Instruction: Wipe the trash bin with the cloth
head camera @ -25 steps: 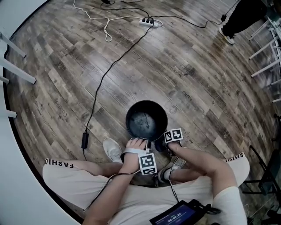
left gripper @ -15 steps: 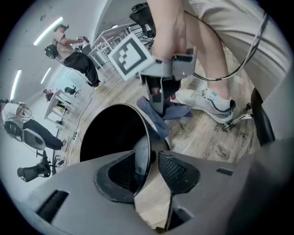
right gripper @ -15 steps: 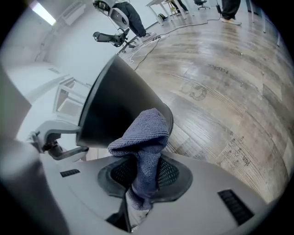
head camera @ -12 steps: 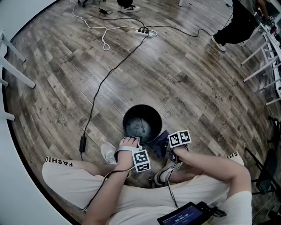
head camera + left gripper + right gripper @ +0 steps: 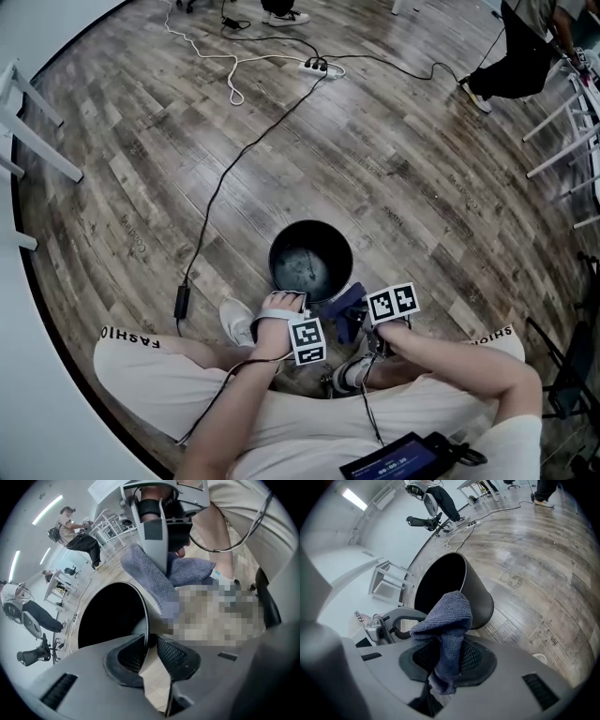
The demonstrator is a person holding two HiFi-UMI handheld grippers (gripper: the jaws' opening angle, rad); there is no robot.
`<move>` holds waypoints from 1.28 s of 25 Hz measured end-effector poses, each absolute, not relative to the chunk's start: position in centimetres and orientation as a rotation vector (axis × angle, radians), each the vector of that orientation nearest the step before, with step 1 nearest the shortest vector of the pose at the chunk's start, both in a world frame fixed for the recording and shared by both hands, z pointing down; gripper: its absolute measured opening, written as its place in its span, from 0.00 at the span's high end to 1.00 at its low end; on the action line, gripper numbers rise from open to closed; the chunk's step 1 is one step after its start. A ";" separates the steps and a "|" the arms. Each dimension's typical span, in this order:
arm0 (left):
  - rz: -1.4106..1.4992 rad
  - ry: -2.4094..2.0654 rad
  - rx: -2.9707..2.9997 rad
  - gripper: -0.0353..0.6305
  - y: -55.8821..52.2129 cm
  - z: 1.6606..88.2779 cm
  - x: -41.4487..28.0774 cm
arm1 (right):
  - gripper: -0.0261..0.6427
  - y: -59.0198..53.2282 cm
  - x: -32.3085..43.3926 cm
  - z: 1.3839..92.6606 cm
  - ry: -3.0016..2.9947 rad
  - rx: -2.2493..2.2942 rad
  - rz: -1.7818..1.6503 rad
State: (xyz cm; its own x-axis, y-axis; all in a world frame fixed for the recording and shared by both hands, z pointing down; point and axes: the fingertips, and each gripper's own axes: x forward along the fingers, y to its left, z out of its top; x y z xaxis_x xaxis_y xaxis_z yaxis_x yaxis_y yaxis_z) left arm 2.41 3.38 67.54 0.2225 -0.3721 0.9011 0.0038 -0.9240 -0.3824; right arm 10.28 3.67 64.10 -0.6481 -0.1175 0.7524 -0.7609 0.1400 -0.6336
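**Bin pinned, cloth at the rim: watch both grips**

Seeing left gripper (image 5: 149, 641) pinched on the thin near rim of the black round trash bin (image 5: 310, 260), one pad inside the wall, one outside. Just been closing down onto that rim, with a gap left only further back between the jaws. Seeing right gripper (image 5: 446, 651) clamped narrow on a blue-grey terry cloth (image 5: 449, 616), bunched wad sticking out past the tips, short tail hanging behind.

Risks, judged from here:
- Tipping or skating the bin across the wood-plank floor (image 5: 394, 169) once pushing on it with the cloth: only a thin-edge pinch on one side, and a light-looking empty bin.
- Rim popping out of the left pads for the same reason: smooth wall, small contact.
- Cloth dragging out of the right jaws on a hard stroke: held by a fold, not much fabric in the pads.
- Knocking the two grippers together: both crowded at the bin's near side.

Cloth position: at the bin's near-right rim, just beside the left gripper's pinch point, outside the wall, about rim height. Can't tell whether touching the rim yet. Bin upright, mouth open.
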 end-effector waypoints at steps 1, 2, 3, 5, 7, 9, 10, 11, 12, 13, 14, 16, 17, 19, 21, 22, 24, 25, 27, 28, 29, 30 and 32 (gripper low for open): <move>-1.752 0.342 -2.197 0.81 3.4 67.5 2.5 | 0.84 3.5 10.2 64.4 -1.884 0.837 1.540; -1.750 0.338 -2.197 0.81 3.4 67.5 2.6 | 0.84 3.2 10.2 64.7 -1.886 0.839 1.541; -1.745 0.334 -2.199 0.81 3.6 67.6 2.7 | 0.84 2.9 10.1 64.9 -1.889 0.843 1.544; -1.730 0.320 -2.200 0.82 3.9 67.6 3.1 | 0.84 2.2 10.0 65.3 -1.894 0.848 1.547; -1.714 0.307 -2.194 0.83 4.1 67.5 3.6 | 0.84 1.8 10.1 65.8 -1.890 0.843 1.535; -1.705 0.303 -2.198 0.83 4.2 67.4 3.9 | 0.84 1.7 10.3 66.6 -1.879 0.837 1.519; -1.705 0.302 -2.201 0.83 4.2 67.4 3.9 | 0.84 1.6 10.3 67.2 -1.872 0.835 1.517; -1.706 0.302 -2.203 0.83 4.2 67.4 4.0 | 0.84 1.6 10.4 67.9 -1.863 0.832 1.516; -1.706 0.304 -2.204 0.83 4.2 67.4 4.1 | 0.84 1.6 10.4 68.7 -1.856 0.829 1.515; -1.706 0.308 -2.207 0.83 4.2 67.4 4.2 | 0.84 1.6 10.5 69.5 -1.853 0.823 1.511; -1.705 0.311 -2.210 0.83 4.2 67.4 4.3 | 0.84 1.5 10.7 70.3 -1.859 0.817 1.505; -1.707 0.317 -2.215 0.83 4.1 67.4 4.5 | 0.84 1.3 10.8 72.2 -1.893 0.805 1.497; -1.708 0.319 -2.217 0.83 4.1 67.3 4.5 | 0.84 1.2 10.9 73.2 -1.908 0.804 1.502; -1.709 0.328 -2.220 0.84 4.0 67.3 4.5 | 0.84 0.9 11.1 75.5 -1.920 0.812 1.514; -1.707 0.341 -2.226 0.84 3.9 67.2 4.7 | 0.84 0.5 11.4 77.6 -1.923 0.814 1.496; -1.708 0.346 -2.229 0.84 3.8 67.2 4.8 | 0.84 0.3 11.6 78.6 -1.924 0.812 1.481; -1.709 0.352 -2.238 0.84 3.6 67.1 4.8 | 0.84 0.0 11.7 80.4 -1.923 0.815 1.453; -1.710 0.353 -2.241 0.84 3.6 67.1 4.7 | 0.84 -0.2 11.7 81.3 -1.920 0.821 1.443; -1.710 0.355 -2.248 0.84 3.6 67.2 4.7 | 0.84 -0.4 11.7 83.1 -1.905 0.841 1.436; -1.708 0.357 -2.251 0.84 3.5 67.1 4.8 | 0.84 -0.5 11.8 83.9 -1.896 0.854 1.437; -1.707 0.361 -2.254 0.84 3.5 67.1 4.8 | 0.84 -0.6 11.9 84.7 -1.885 0.871 1.439; -1.707 0.364 -2.255 0.84 3.4 67.0 4.9 | 0.84 -0.7 12.0 85.7 -1.874 0.890 1.439; -1.707 0.371 -2.253 0.84 3.3 67.0 4.9 | 0.84 -0.8 12.3 87.4 -1.858 0.939 1.435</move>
State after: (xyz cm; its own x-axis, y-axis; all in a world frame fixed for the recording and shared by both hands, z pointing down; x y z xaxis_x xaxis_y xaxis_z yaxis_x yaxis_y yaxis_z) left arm 4.89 3.28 67.00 0.2651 -0.3730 0.8891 -0.0292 -0.9248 -0.3793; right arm 12.25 -0.81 87.43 -0.5671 -0.1693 0.8060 -0.8227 0.1636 -0.5445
